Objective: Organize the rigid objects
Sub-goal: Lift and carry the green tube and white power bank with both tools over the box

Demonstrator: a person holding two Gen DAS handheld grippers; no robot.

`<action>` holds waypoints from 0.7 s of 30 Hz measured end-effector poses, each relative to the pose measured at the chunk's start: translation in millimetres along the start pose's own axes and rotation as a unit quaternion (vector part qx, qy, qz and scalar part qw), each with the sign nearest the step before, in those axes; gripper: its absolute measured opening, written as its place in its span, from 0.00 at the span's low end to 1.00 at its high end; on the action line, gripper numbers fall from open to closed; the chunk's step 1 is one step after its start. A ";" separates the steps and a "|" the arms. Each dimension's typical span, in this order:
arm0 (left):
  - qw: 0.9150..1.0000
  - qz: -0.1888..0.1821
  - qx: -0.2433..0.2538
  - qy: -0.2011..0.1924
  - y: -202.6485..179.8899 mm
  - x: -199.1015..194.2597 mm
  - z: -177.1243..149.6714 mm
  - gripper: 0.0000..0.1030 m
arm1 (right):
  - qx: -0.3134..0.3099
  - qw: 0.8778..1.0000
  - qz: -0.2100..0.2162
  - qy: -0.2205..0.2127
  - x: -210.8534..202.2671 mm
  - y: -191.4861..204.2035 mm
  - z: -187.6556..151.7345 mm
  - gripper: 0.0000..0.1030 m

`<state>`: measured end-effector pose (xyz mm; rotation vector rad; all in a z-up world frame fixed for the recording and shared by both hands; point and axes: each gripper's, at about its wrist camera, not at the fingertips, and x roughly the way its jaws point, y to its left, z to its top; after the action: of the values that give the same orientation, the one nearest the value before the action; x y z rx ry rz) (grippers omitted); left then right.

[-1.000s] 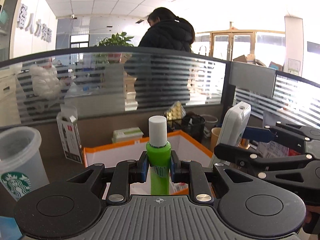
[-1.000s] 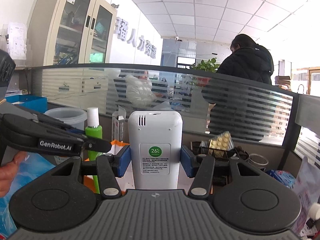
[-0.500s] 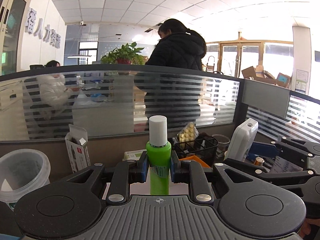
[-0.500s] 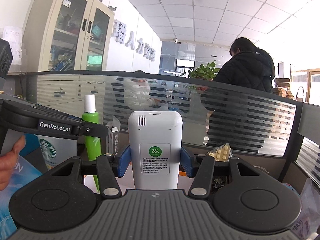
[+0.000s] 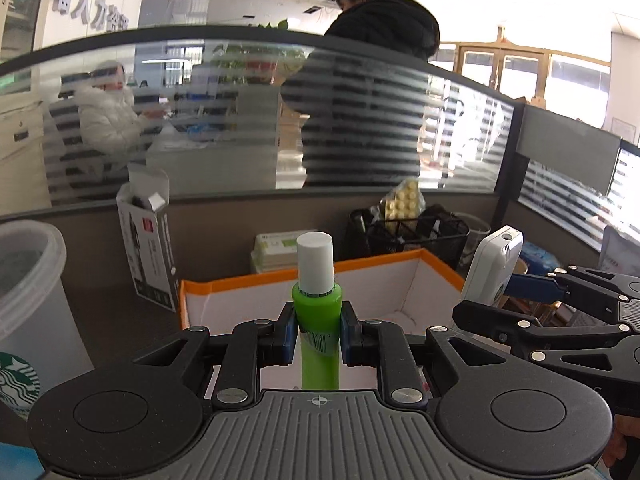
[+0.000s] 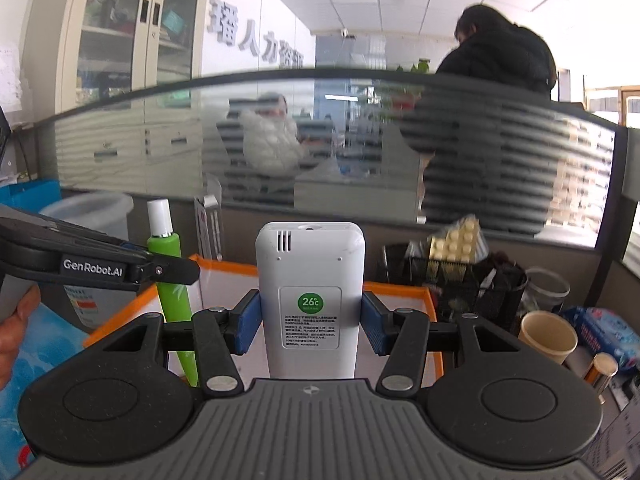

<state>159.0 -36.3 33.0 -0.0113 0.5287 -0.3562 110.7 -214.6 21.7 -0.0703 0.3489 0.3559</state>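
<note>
My left gripper (image 5: 318, 334) is shut on a green bottle (image 5: 318, 320) with a white cap, held upright over the near side of an orange-rimmed white box (image 5: 360, 270). My right gripper (image 6: 310, 324) is shut on a white remote control (image 6: 310, 280), held upright above the same box (image 6: 400, 290). The remote also shows at the right of the left wrist view (image 5: 494, 264). The bottle also shows at the left of the right wrist view (image 6: 170, 276), with the left gripper (image 6: 176, 270) around it.
A Starbucks plastic cup (image 5: 24, 300) stands left. A tall open carton (image 5: 150, 240) and a flat green-white box (image 5: 276, 248) stand behind the box. A black mesh basket (image 5: 412, 232) holds a pill blister pack (image 5: 402, 204). A paper cup (image 6: 548, 338) stands right. A striped glass partition (image 5: 320, 120) backs the desk.
Both grippers have tilted back down after a brief rise, so the orange-rimmed box fills the view beneath the bottle and remote again. Both grips are unchanged.
</note>
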 end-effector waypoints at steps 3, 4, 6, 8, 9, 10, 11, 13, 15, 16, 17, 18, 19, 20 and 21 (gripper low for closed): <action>1.000 0.003 -0.001 0.014 3.4 8.4 -2.7 0.18 | 0.014 1.000 0.008 0.018 10.5 -4.6 -7.4 0.49; 1.000 0.004 -0.002 0.018 4.9 11.5 -3.4 0.18 | 0.020 0.999 0.013 0.024 14.0 -5.9 -9.0 0.49; 1.000 0.009 -0.004 0.029 7.7 18.2 -5.1 0.18 | 0.036 0.998 0.026 0.037 21.1 -8.8 -12.0 0.49; 0.999 0.012 -0.006 0.038 10.5 23.8 -6.9 0.19 | 0.050 0.997 0.041 0.045 26.1 -10.4 -14.5 0.49; 0.999 0.014 -0.006 0.038 11.0 24.8 -7.4 0.19 | 0.054 0.996 0.048 0.048 28.0 -9.3 -14.6 0.49; 0.999 0.017 -0.005 0.037 11.2 25.2 -7.3 0.19 | 0.057 0.996 0.054 0.052 30.3 -8.4 -14.9 0.49; 0.999 0.016 -0.005 0.038 11.6 25.7 -6.3 0.19 | 0.059 0.995 0.058 0.054 32.7 -6.9 -14.0 0.49; 0.999 0.018 -0.004 0.040 11.3 27.0 -5.3 0.19 | 0.061 0.994 0.065 0.060 36.7 -3.6 -12.8 0.49; 0.999 0.023 -0.003 0.046 10.9 30.4 -5.2 0.18 | 0.060 0.993 0.070 0.067 42.5 -0.3 -12.4 0.49; 0.998 0.022 -0.005 0.050 11.5 33.0 -5.9 0.17 | 0.060 0.993 0.070 0.071 46.0 0.3 -12.9 0.49; 0.998 0.022 -0.008 0.054 12.3 36.3 -7.1 0.17 | 0.061 0.993 0.068 0.075 49.6 1.3 -13.7 0.49; 0.998 0.024 -0.012 0.057 13.7 39.6 -8.4 0.17 | 0.063 0.993 0.067 0.078 53.8 0.3 -14.3 0.49; 0.998 0.024 -0.015 0.061 14.6 43.0 -9.5 0.17 | 0.065 0.992 0.066 0.082 57.2 0.1 -15.3 0.49; 0.997 0.022 -0.018 0.066 16.1 47.1 -10.6 0.17 | 0.066 0.992 0.064 0.087 60.7 -0.2 -16.2 0.49; 0.997 0.021 -0.020 0.071 16.9 50.6 -11.8 0.17 | 0.067 0.992 0.061 0.093 64.2 -0.8 -17.0 0.49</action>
<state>199.5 -36.4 -3.8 -0.0134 0.6766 -0.3063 161.8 -196.4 -16.5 0.0495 0.5618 0.4476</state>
